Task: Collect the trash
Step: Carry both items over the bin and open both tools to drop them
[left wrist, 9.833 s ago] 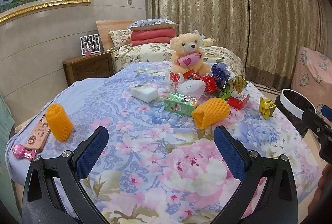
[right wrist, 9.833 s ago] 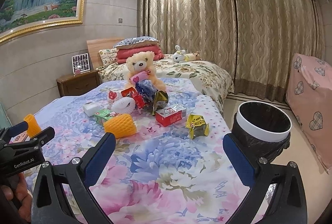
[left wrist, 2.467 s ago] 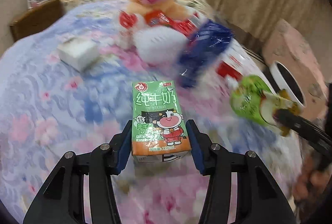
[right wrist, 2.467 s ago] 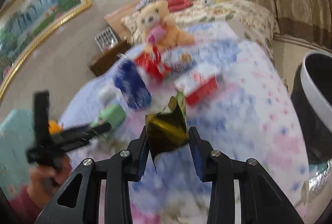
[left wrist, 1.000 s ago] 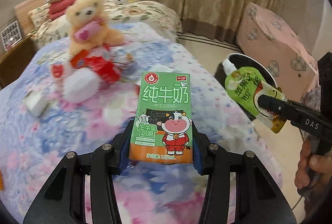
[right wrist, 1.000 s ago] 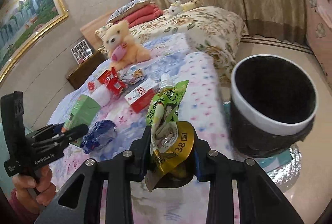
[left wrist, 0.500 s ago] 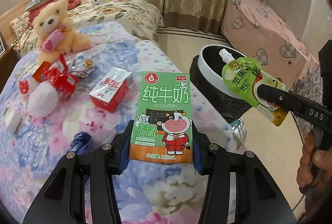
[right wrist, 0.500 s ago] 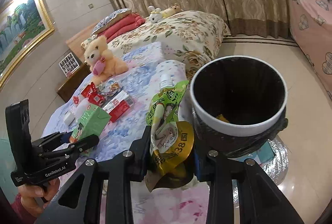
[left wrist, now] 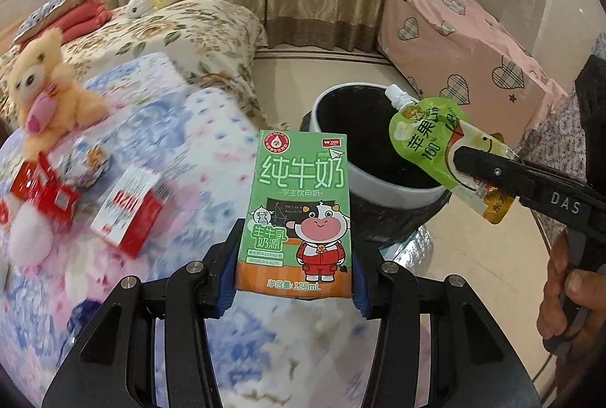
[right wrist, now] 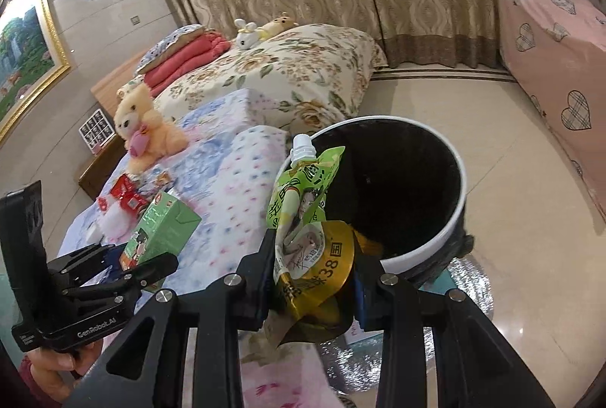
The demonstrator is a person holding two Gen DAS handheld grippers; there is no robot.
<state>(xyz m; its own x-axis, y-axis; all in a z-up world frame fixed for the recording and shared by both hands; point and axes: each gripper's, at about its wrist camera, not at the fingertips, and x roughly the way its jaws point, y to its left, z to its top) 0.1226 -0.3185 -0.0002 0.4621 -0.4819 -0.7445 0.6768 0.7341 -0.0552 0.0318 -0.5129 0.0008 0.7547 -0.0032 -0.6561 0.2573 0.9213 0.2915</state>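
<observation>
My left gripper [left wrist: 293, 279] is shut on a green milk carton [left wrist: 299, 215], held upright over the flowered bed's corner; the same carton [right wrist: 159, 226] shows at the left of the right wrist view. My right gripper [right wrist: 312, 279] is shut on a green juice pouch [right wrist: 303, 192] and a crumpled gold wrapper [right wrist: 325, 275]. In the left wrist view the pouch [left wrist: 428, 139] hangs over the near rim of the bin [left wrist: 378, 184]. The white-rimmed bin with a black liner [right wrist: 435, 230] stands on the floor just beyond the bed corner.
On the bed lie a red and white box [left wrist: 128, 211], red packets [left wrist: 41, 188] and a teddy bear [left wrist: 41, 86]. A second bed [right wrist: 284, 75] sits behind. A pink heart-patterned cover [left wrist: 462, 44] drapes furniture beyond the bin. Silver foil [right wrist: 466, 287] lies under the bin.
Both grippers have swung right from over the bed toward the bin, each keeping its load. The bin now lies close ahead and the pouch is over its rim.
</observation>
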